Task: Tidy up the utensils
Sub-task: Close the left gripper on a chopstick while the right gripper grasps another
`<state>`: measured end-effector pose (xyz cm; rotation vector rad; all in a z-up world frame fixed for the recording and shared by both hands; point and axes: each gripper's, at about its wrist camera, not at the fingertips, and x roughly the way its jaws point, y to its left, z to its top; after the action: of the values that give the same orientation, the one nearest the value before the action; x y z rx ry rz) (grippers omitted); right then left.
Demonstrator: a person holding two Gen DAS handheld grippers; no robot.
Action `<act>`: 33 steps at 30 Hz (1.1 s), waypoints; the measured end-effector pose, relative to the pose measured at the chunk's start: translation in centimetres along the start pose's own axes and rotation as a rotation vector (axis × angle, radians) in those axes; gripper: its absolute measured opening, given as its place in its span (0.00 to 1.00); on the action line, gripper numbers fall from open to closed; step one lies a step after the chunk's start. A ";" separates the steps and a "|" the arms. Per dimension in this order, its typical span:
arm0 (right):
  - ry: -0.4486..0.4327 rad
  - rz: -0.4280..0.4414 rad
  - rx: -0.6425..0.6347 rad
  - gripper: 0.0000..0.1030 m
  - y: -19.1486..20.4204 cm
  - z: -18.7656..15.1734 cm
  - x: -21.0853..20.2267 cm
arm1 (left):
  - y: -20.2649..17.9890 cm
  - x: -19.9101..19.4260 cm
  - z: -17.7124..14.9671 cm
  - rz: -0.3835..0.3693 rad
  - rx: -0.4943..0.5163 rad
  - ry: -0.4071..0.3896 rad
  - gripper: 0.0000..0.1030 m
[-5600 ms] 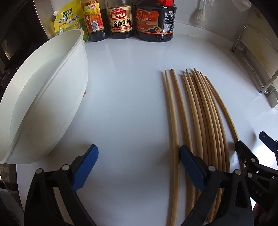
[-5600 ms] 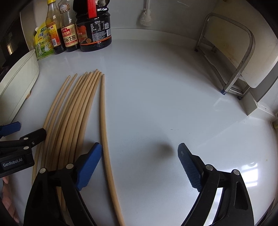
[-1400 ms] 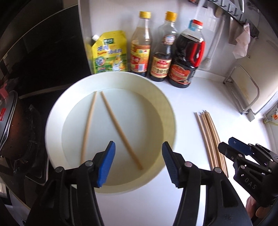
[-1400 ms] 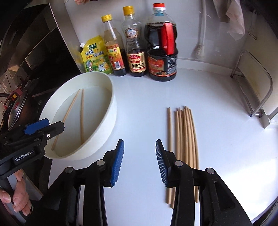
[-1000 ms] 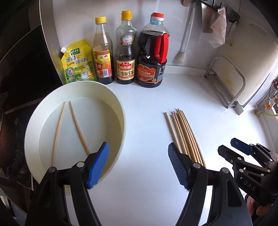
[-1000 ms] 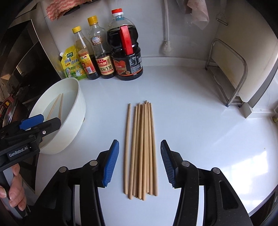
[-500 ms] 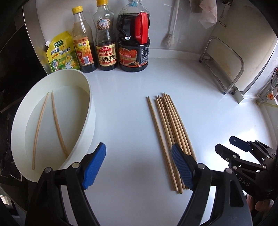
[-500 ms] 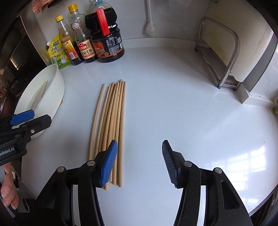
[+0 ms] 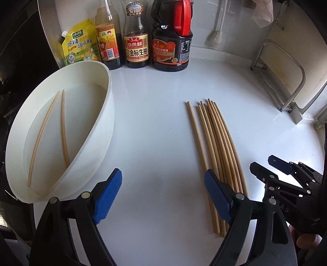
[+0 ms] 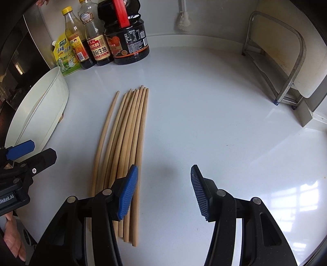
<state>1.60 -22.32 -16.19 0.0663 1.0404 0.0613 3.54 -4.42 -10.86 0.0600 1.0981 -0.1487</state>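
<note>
Several loose wooden chopsticks (image 9: 216,139) lie side by side on the white counter (image 9: 155,114); the right wrist view shows the same bundle (image 10: 126,131). Left of them stands a white bowl (image 9: 110,102) with two chopsticks (image 9: 63,126) lying inside. My left gripper (image 9: 161,184) hangs low over the counter with its jaws opening and nothing between them; its right finger sits over the leftmost sticks. My right gripper (image 10: 163,174) stands open and empty, its left finger over the bundle's right edge.
Three sauce bottles (image 9: 171,41) and a yellow seasoning pouch (image 9: 79,49) line the back wall. A metal rack (image 10: 286,67) stands at the right and a brush (image 10: 184,18) hangs behind. A dark stove area (image 9: 18,61) lies left of the bowl.
Both grippers have come down toward the counter and moved from over the bowl to the loose chopsticks. The left jaws have widened. The chopsticks and the bowl have not moved.
</note>
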 end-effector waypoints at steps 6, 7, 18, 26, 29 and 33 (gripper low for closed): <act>0.016 0.000 -0.003 0.50 0.2 0.3 1.6 | 0.5 0.7 -0.4 0.017 -0.020 0.003 0.79; 0.015 0.004 -0.004 0.50 0.2 0.3 1.7 | 0.7 0.7 -0.5 0.020 -0.024 0.003 0.79; 0.006 -0.012 -0.045 0.50 1.1 0.1 2.2 | 0.6 1.1 -0.5 0.018 -0.029 0.001 0.79; -0.002 -0.021 -0.039 0.50 0.3 0.0 2.1 | -0.4 1.5 -0.6 -0.011 -0.013 -0.003 0.82; -0.006 -0.026 -0.038 0.50 0.0 0.0 2.1 | -0.9 2.1 -0.8 -0.013 0.001 0.000 0.82; -0.012 -0.030 -0.034 0.50 -0.5 0.0 2.0 | -1.4 2.7 -0.8 -0.017 0.000 0.000 0.82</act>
<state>2.62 -22.68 -17.94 0.0204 1.0275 0.0507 3.86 -5.92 -13.64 0.0513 1.0991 -0.1639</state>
